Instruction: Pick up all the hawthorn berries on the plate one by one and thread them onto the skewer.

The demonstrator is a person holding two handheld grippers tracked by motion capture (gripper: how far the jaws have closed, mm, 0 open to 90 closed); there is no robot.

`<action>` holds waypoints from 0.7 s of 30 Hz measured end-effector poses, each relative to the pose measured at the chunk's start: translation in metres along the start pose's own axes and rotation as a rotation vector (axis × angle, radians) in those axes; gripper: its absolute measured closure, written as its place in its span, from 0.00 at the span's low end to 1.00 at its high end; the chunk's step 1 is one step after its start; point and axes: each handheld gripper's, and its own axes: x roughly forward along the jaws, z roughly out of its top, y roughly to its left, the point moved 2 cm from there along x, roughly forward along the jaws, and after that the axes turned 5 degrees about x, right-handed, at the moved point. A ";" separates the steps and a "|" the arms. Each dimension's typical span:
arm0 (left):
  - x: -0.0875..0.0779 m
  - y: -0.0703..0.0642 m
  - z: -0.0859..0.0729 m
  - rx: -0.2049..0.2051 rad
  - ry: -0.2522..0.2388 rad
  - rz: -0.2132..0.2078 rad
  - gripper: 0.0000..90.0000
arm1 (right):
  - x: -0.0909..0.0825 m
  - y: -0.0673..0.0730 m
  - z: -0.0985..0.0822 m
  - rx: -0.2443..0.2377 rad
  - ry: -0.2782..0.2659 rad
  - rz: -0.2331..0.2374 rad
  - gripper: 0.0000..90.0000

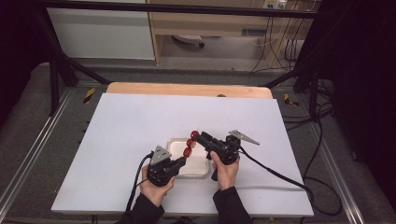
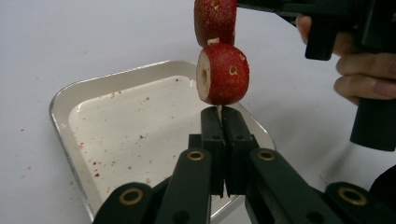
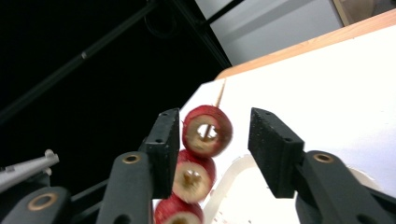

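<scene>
- Three red hawthorn fruits (image 1: 190, 143) are sitting threaded on a thin wooden skewer (image 3: 219, 97), and we are holding that skewer up over the white tray (image 1: 173, 141), slanting up and away from us.
- We are clamping the skewer's lower end in the left gripper (image 1: 181, 162); in the left gripper view its jaws are standing pressed together on the stick, just below the lowest fruit (image 2: 222, 72), right above the tray's near rim (image 2: 65, 135).
- We are holding the right gripper (image 1: 197, 136) at the top fruit (image 3: 207, 131), above the tray's far right corner. In the right gripper view its jaws are standing apart with that fruit between them: one pad is lying against or just beside the fruit's side, and the other is standing clear with a gap showing, so they are not gripping it.
- In that same view, the skewer's bare tip is poking out beyond the top fruit, and the other two fruits are lining up below it toward the tray.
- We are seeing red crumbs scattered inside the tray, which is resting on the white table sheet (image 1: 121, 126), toward its near edge.
- Our right hand (image 1: 225, 170) is wrapping the right gripper's handle just right of the tray, and our left hand (image 1: 156, 186) is sitting just in front of it.
</scene>
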 end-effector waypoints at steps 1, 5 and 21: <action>-0.001 0.001 -0.001 0.001 0.003 0.003 0.98 | -0.001 0.000 0.001 -0.011 0.011 -0.007 0.57; -0.005 0.008 -0.003 0.002 0.011 0.009 0.98 | -0.005 -0.001 0.004 -0.064 0.054 -0.029 0.48; -0.021 0.032 -0.008 0.063 0.067 -0.001 0.98 | -0.022 -0.020 0.000 -0.353 0.329 -0.193 0.08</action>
